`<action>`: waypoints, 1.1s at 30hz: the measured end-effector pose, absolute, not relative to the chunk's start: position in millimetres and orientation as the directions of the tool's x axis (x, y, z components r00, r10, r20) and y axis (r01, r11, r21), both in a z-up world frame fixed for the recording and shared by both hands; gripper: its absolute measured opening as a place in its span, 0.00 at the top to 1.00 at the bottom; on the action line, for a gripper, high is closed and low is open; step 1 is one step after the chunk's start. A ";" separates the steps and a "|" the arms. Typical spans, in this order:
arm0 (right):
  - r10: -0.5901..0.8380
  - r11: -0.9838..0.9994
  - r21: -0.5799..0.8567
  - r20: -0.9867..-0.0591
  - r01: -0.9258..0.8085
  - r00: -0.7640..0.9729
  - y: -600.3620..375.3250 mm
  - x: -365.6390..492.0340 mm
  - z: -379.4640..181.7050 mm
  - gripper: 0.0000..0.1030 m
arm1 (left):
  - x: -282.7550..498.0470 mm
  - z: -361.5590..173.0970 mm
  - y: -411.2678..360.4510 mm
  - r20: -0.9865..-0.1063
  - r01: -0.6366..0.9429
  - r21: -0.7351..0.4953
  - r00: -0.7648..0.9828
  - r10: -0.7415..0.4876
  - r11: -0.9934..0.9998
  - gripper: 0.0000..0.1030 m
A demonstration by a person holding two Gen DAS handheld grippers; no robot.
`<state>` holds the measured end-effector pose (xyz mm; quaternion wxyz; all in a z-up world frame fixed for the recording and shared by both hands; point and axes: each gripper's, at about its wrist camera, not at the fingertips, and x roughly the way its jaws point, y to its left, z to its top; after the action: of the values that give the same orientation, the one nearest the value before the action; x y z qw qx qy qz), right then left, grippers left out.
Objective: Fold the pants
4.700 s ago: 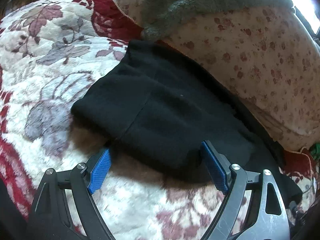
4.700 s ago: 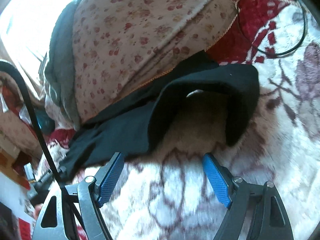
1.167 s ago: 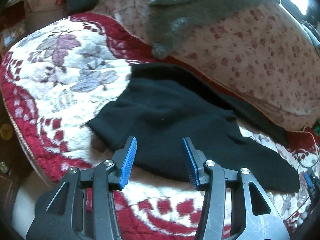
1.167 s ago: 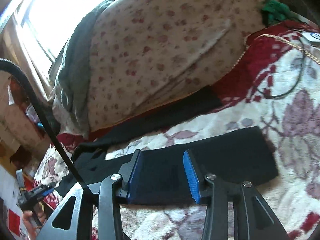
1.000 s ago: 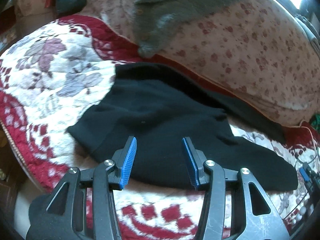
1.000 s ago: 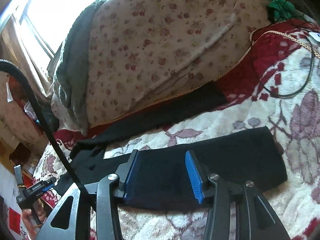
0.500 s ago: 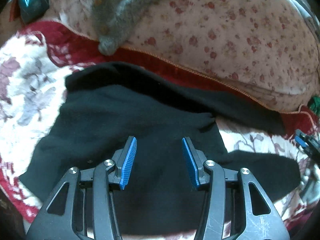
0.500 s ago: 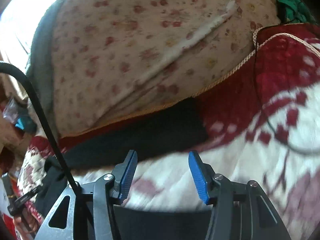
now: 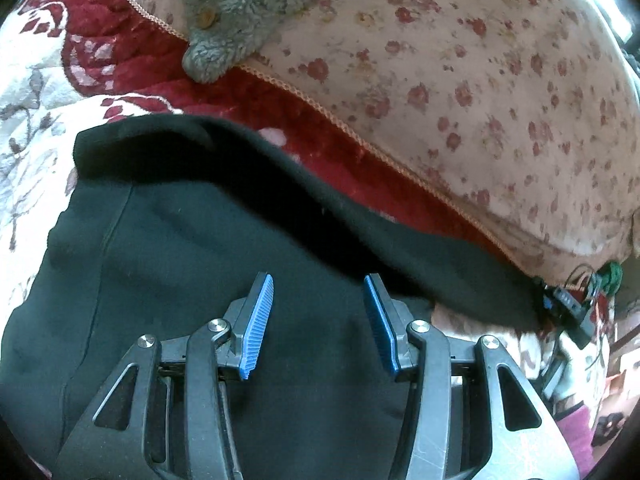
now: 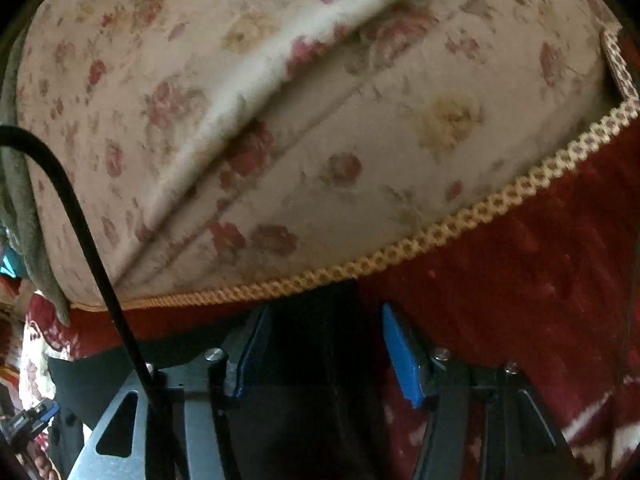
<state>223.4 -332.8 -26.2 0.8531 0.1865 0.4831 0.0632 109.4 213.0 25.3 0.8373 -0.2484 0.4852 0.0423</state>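
The black fleece pants (image 9: 192, 264) lie spread on the red-and-cream floral quilt (image 9: 132, 76), one leg running toward four o'clock along the foot of the cream rose-print cushion (image 9: 460, 80). The left gripper (image 9: 318, 316) hovers over the seat of the pants, its blue-padded jaws spread with nothing between them. The right gripper (image 10: 320, 348), jaws likewise apart, straddles the dark hem end (image 10: 316, 320) just below the cushion's gold braid trim (image 10: 400, 256); a grey woolly garment (image 9: 248, 8) drapes the cushion at twelve o'clock.
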 end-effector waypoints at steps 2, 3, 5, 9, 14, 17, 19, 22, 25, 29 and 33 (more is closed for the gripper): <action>0.267 0.928 0.363 -0.810 0.089 0.522 -334.7 223.1 -27.1 0.64 | 118.0 26.3 215.3 -0.819 -0.315 -0.392 0.546 -0.173 0.864 0.55; 0.279 0.924 0.374 -0.806 0.085 0.522 -336.3 222.9 -27.4 0.67 | 122.4 26.0 215.8 -0.816 -0.320 -0.395 0.552 -0.169 0.861 0.53; 0.295 0.917 0.390 -0.802 0.081 0.520 -340.4 222.1 -28.3 0.82 | 132.6 22.4 217.0 -0.826 -0.345 -0.396 0.539 -0.166 0.851 0.53; 0.317 0.924 0.381 -0.794 0.018 0.518 -342.5 216.4 -19.4 0.92 | 148.8 15.4 219.7 -0.839 -0.381 -0.403 0.517 -0.169 0.832 0.53; 0.329 0.938 0.333 -0.760 -0.099 0.560 -327.9 205.6 6.9 0.93 | 171.9 3.2 213.5 -0.873 -0.419 -0.340 0.474 -0.117 0.842 0.53; 0.354 0.926 0.362 -0.729 -0.108 0.585 -331.3 197.7 21.4 0.93 | 180.8 -0.3 207.3 -0.880 -0.429 -0.299 0.470 -0.071 0.852 0.53; 0.366 0.919 0.378 -0.709 -0.114 0.603 -336.4 192.2 31.9 0.93 | 182.5 2.7 201.5 -0.864 -0.404 -0.297 0.499 -0.064 0.865 0.57; 0.388 0.907 0.400 -0.670 -0.131 0.633 -344.6 180.7 51.3 0.93 | 181.1 4.2 197.9 -0.863 -0.378 -0.270 0.502 -0.049 0.886 0.85; 0.413 0.890 0.427 -0.611 -0.159 0.675 -353.3 158.8 73.9 0.93 | 166.1 14.5 201.1 -0.843 -0.358 -0.297 0.534 -0.067 0.885 0.90; 0.445 0.869 0.453 -0.546 -0.197 0.710 -357.0 124.9 105.2 0.93 | 135.7 38.5 198.6 -0.805 -0.316 -0.324 0.587 -0.084 0.892 0.91; 0.478 0.836 0.509 -0.497 -0.204 0.724 -352.8 91.2 119.6 0.93 | 97.8 57.0 196.3 -0.781 -0.282 -0.352 0.614 -0.114 0.893 0.91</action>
<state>91.2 -352.8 119.6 0.9033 0.2149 0.3198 0.1888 97.8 196.3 57.0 0.8693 -0.2266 0.4367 0.0484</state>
